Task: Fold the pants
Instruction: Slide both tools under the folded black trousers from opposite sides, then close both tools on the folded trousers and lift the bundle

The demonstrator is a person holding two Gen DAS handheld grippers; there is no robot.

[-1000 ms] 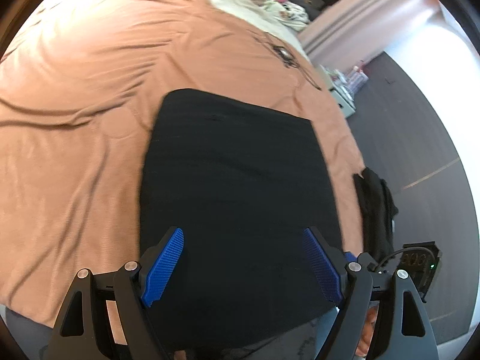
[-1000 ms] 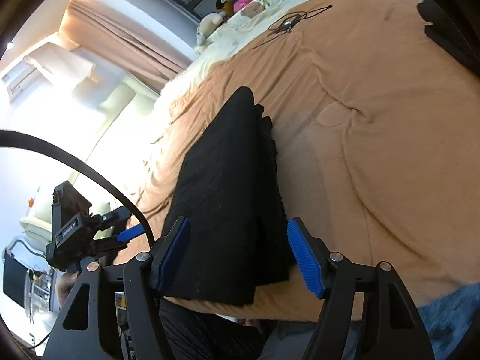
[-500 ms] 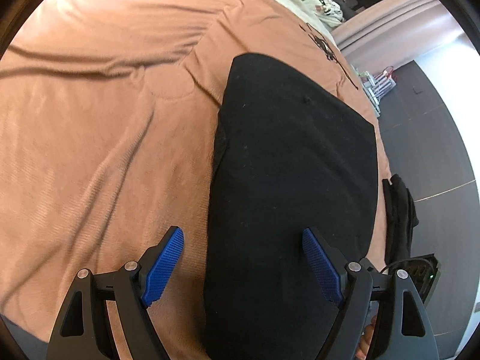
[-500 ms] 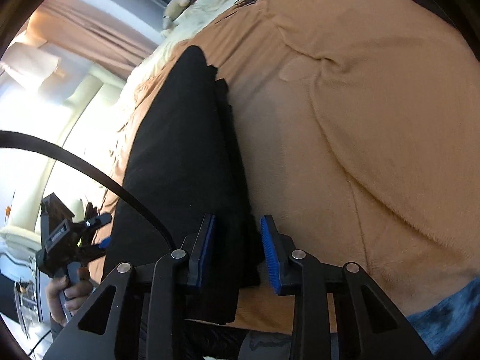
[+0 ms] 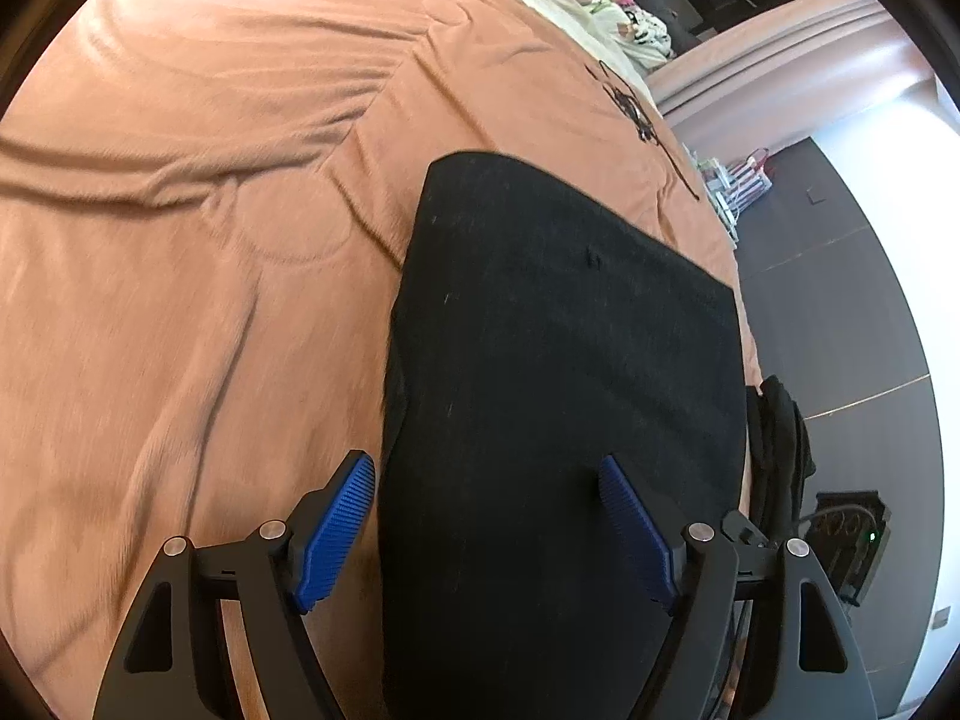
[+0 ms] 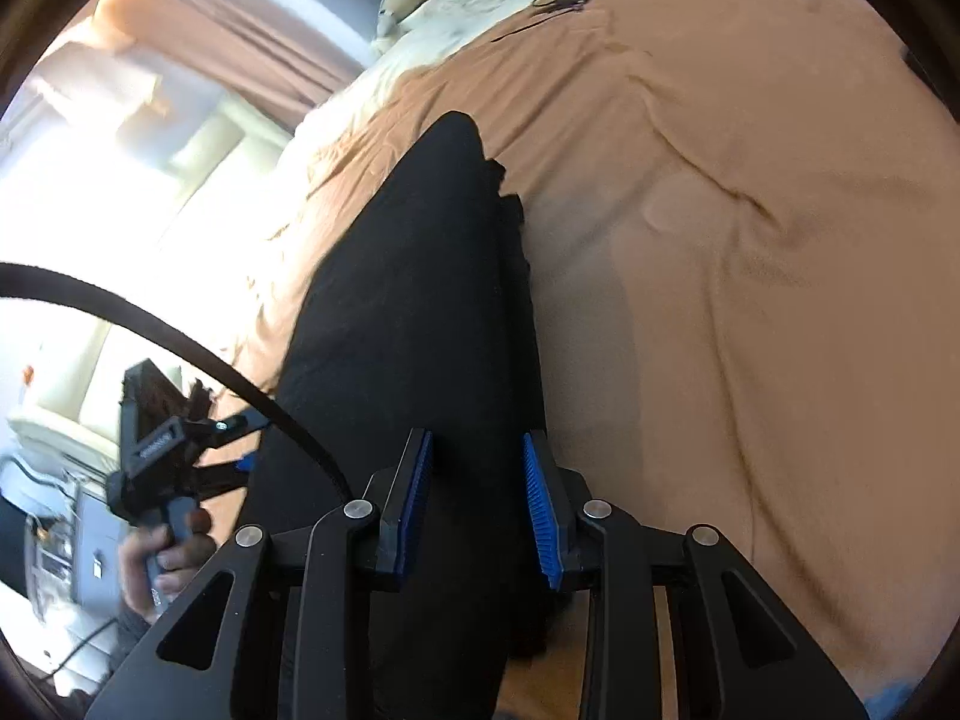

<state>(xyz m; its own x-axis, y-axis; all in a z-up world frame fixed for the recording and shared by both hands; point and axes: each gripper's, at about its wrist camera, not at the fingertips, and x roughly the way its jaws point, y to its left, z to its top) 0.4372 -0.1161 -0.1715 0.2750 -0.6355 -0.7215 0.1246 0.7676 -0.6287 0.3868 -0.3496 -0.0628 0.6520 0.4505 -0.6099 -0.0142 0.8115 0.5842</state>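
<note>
The black pants (image 5: 558,372) lie as a folded, layered slab on the bed (image 5: 180,312), near its front edge, their long sides running away toward the pillow end. Set close to that edge, both near corners are within the person's reach. In the right wrist view the stack shows stepped layers along its right side, the under layers poking out a little past the top one (image 6: 420,312).

The right gripper (image 6: 477,501) has its blue fingers (image 6: 414,498) drawn in on the near right edge of the pants, the dark cloth filling the narrow gap between them; it looks like a pinch on that edge, likely to lift or carry it for the next fold, though black cloth against black frame makes the contact hard to read.

The left gripper (image 5: 486,525) is over the near left edge, its fingers (image 5: 336,525) well apart and closing, one over the bedcover and the other over the cloth, gripping nothing yet. In the right view, it is beside the pants (image 6: 180,456).

The fabric is matte, dark and faintly linty.
</note>
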